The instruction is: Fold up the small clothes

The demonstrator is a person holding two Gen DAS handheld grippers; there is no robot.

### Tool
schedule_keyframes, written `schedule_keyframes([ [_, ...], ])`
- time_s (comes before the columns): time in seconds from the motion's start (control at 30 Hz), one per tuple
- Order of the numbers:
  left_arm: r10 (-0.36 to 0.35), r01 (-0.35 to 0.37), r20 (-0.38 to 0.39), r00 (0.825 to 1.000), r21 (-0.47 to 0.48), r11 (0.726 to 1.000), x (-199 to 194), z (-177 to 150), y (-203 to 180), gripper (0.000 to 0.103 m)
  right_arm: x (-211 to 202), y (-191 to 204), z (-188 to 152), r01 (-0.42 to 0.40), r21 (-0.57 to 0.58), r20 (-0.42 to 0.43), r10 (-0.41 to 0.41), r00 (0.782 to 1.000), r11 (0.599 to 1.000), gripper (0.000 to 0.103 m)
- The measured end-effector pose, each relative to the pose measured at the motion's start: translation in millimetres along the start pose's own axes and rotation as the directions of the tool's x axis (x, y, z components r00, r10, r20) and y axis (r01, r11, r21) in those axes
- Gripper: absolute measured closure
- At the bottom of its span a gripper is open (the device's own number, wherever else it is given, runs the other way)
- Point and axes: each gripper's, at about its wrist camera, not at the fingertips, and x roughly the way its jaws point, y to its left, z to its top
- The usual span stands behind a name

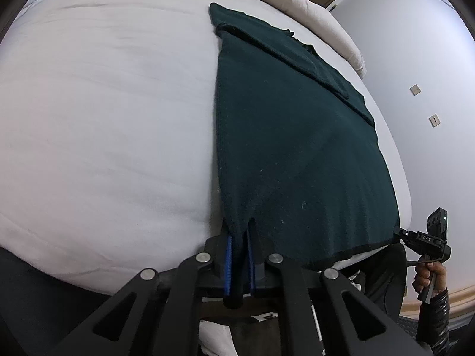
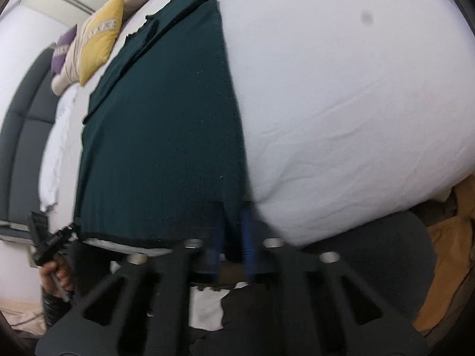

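Dark green garment [image 1: 297,154], lay flat on white bed [image 1: 104,118], sleeve folded over at 12 o'clock. Near hem corners pinched: left gripper [image 1: 239,237] at 7 o'clock, right gripper [image 2: 234,231] at 5 o'clock (both clamped on fabric). Yellow pillow [image 2: 101,41] beyond.

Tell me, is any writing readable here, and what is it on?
"DAS": small white letters on the right gripper, as best I can read them.
Yellow cushion: a pale band of letters, too blurred to read.
Purple cushion: a pale mark, unreadable.
Nothing on the green garment.
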Motion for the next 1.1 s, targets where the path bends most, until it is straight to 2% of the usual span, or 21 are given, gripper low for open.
schedule_keyframes([
  [0.1, -0.005, 0.005, 0.006, 1.000, 0.006, 1.000, -4, -1, -1, 0.096, -11, -1, -3, -0.010, 0.010, 0.041, 0.010, 0.999, 1.000, 0.098],
  [0.33, -0.054, 0.055, 0.050, 0.997, -0.006, 0.998, -28, -4, -3, 0.097, -59, -5, -1, -0.091, 0.015, 0.140, 0.088, 0.986, 0.996, 0.099],
  [0.47, -0.069, 0.071, 0.040, 0.997, -0.044, 0.996, -24, -10, 5, 0.098, -54, -17, 0, -0.086, 0.050, 0.130, 0.079, 0.988, 0.995, 0.099],
  [0.57, -0.130, 0.134, 0.040, 0.991, -0.111, 0.985, -25, -11, 17, 0.098, -53, -21, -1, -0.102, 0.066, 0.134, 0.093, 0.987, 0.993, 0.099],
  [0.8, -0.149, 0.153, 0.039, 0.988, -0.128, 0.980, -24, -7, 17, 0.098, -54, -20, 2, -0.144, 0.068, 0.134, 0.134, 0.982, 0.987, 0.099],
  [1.0, -0.221, 0.231, 0.077, 0.972, -0.167, 0.959, -34, 3, 17, 0.098, -62, -14, 7, -0.280, 0.101, 0.179, 0.259, 0.949, 0.955, 0.099],
  [1.1, -0.270, 0.287, 0.114, 0.956, -0.182, 0.940, -41, 18, 13, 0.098, -71, -2, 22, -0.346, 0.090, 0.218, 0.321, 0.922, 0.934, 0.099],
])
